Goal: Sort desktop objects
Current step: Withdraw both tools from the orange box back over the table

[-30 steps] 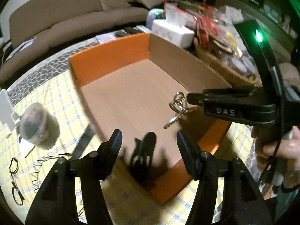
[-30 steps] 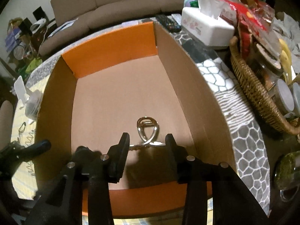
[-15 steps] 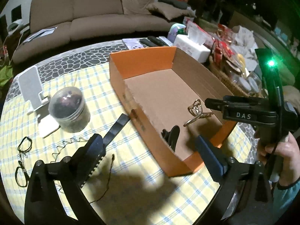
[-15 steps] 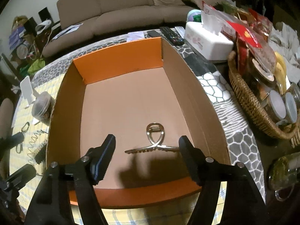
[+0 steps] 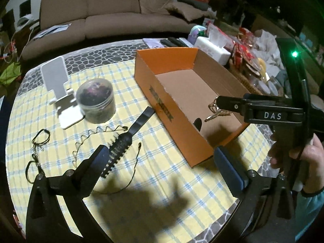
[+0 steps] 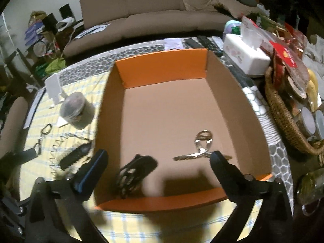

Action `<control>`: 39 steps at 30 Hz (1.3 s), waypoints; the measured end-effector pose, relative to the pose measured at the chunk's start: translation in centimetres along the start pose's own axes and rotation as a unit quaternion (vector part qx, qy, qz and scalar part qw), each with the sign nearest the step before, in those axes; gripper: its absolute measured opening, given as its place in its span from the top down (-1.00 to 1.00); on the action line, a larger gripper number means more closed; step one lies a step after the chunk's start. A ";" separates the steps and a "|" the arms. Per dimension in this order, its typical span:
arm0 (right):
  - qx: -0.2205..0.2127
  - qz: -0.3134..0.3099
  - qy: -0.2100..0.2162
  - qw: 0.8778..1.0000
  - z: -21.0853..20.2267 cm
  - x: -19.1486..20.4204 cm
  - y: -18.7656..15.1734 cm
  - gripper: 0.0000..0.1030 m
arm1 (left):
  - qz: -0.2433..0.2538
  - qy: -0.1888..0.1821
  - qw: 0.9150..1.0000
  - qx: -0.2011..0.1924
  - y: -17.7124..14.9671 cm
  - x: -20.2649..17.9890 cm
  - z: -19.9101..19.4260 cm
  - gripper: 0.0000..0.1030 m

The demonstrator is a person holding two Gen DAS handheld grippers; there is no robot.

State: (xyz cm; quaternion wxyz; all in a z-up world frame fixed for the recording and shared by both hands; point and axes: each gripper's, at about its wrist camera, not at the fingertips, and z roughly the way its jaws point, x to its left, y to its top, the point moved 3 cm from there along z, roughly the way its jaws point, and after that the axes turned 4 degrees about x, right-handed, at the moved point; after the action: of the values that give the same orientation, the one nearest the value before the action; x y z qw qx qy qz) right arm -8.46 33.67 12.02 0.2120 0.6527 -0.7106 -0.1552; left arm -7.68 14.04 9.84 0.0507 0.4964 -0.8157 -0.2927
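Orange cardboard box (image 6: pixel 162 70) sits open on the desk (image 5: pixel 172 182), which wears a yellow checked cloth.

Gold hair claw (image 6: pixel 199 147) lies on the box floor just ahead of the right gripper (image 6: pixel 158 163), nearer its right-hand finger. Long axis runs across the view; the looped handle end points away from the jaws toward the far wall of the box.

Black hair claw (image 6: pixel 134 172) lies on the box floor between the right jaws, left of centre, its long axis tilted from near-left to far-right.

Right jaws are opening and stand wide; neither pad touches anything.

Left gripper (image 5: pixel 162 162): jaws opening, spread wide, nothing held. It hangs over the cloth at the box's near corner.

Black hairbrush (image 5: pixel 125 139) lies outside the box just ahead of the left gripper's left-hand finger, handle pointing up and away toward the box side, bristle end nearest the jaws.

Beyond it: coiled cord (image 5: pixel 95 135), clear jar with dark contents (image 5: pixel 96 101), white phone stand (image 5: pixel 58 85).

Writing: "DAS" in white on the right gripper's body, seen from the left wrist. Dark print on the box's outer side, too blurred to read.
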 end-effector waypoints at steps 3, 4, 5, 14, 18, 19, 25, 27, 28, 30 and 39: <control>-0.003 -0.003 0.005 1.000 -0.5 1.1 -0.1 -0.99 | -0.012 -0.009 1.000 -0.001 -0.7 0.7 -0.9 -1.00; -0.004 -0.005 0.004 1.000 -0.6 1.6 -0.1 -0.99 | -0.016 -0.009 1.000 -0.002 -1.0 1.0 -1.2 -1.00; -0.003 -0.007 0.003 1.000 -0.7 2.0 -0.1 -0.99 | -0.020 -0.009 1.000 -0.003 -1.3 1.4 -1.6 -1.00; -0.014 -0.026 0.034 0.999 -2.1 6.6 -0.1 -0.99 | -0.054 0.030 0.998 -0.009 -3.9 6.7 -5.1 -1.00; -0.017 -0.051 0.036 0.998 -2.4 9.2 -0.5 -0.99 | -0.065 0.043 0.997 -0.001 -4.8 9.0 -5.5 -1.00; -0.017 -0.057 0.035 0.998 -2.4 9.7 -0.6 -0.99 | -0.066 0.044 0.997 0.003 -5.1 9.5 -5.3 -1.00; -0.015 -0.088 0.029 0.996 -2.0 12.6 -0.9 -0.99 | -0.059 0.041 0.997 0.043 -6.5 10.6 -1.8 -1.00; -0.012 -0.090 0.029 0.995 -1.7 13.1 -0.9 -0.99 | -0.055 0.039 0.996 0.053 -6.8 10.7 -0.6 -1.00; -0.011 -0.088 0.031 0.996 -1.6 13.2 -0.9 -0.99 | -0.053 0.039 0.996 0.057 -6.9 10.8 0.0 -1.00; -0.008 -0.084 0.038 0.996 -1.3 13.4 -0.7 -0.99 | -0.047 0.037 0.996 0.064 -7.0 11.0 1.2 -1.00; -0.018 -0.076 0.071 0.994 -1.5 15.1 0.2 -0.95 | -0.073 0.006 0.995 0.063 -6.7 12.6 3.9 -0.97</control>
State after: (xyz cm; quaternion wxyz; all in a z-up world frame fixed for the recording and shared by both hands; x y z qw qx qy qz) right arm -8.75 18.79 14.85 0.2607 0.7104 -0.6393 -0.1369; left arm -10.25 2.83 0.52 0.0031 0.5590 -0.7935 -0.2405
